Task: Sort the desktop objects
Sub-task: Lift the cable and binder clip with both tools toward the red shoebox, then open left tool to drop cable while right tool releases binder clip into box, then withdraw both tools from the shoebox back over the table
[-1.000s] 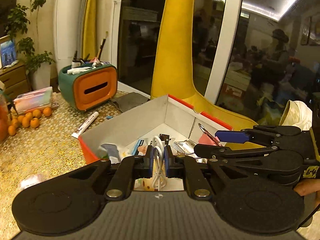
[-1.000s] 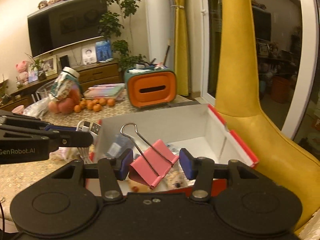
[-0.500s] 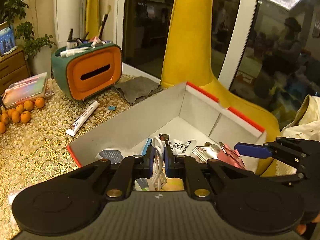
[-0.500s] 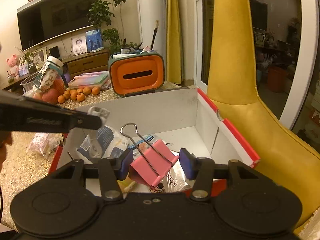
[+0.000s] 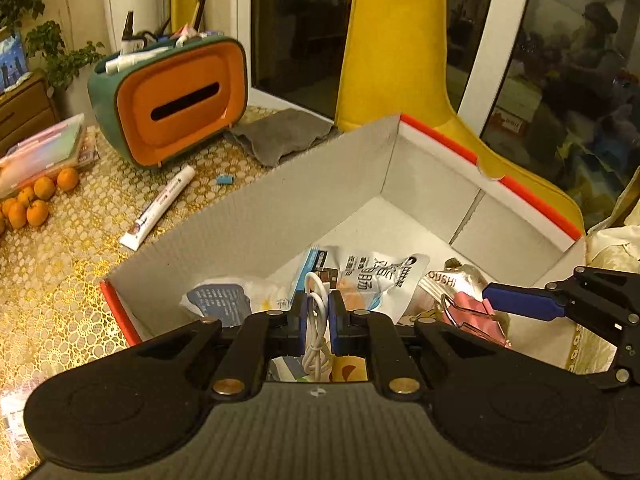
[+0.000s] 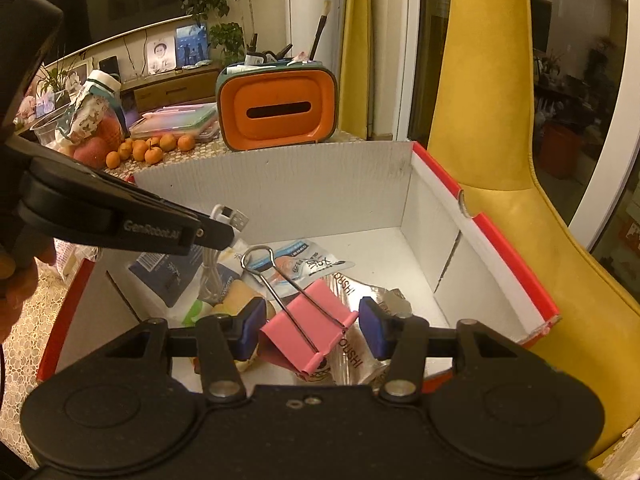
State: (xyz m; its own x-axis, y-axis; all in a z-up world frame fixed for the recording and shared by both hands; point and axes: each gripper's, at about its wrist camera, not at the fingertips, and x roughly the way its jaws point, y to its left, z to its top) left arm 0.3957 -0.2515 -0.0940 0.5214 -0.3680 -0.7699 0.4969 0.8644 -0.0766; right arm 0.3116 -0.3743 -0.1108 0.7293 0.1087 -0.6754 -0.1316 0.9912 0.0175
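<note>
Left wrist view: my left tool (image 5: 318, 316) is pinched tight on a coiled white cable (image 5: 316, 340), above the open box (image 5: 280, 216) on the table (image 5: 52, 280).

Right wrist view: my right tool (image 6: 312, 326) clamps a pink binder clip (image 6: 308, 330) between part-open jaws, over the snack packets (image 6: 312, 266) inside that box.

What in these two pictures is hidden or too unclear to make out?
- Left wrist view: the white cable runs down behind the left gripper, its lower end hidden.
- Right wrist view: the pink binder clip and right gripper cover the snack packets beneath.
- Both views: the box packets' print is too small to read.
</note>
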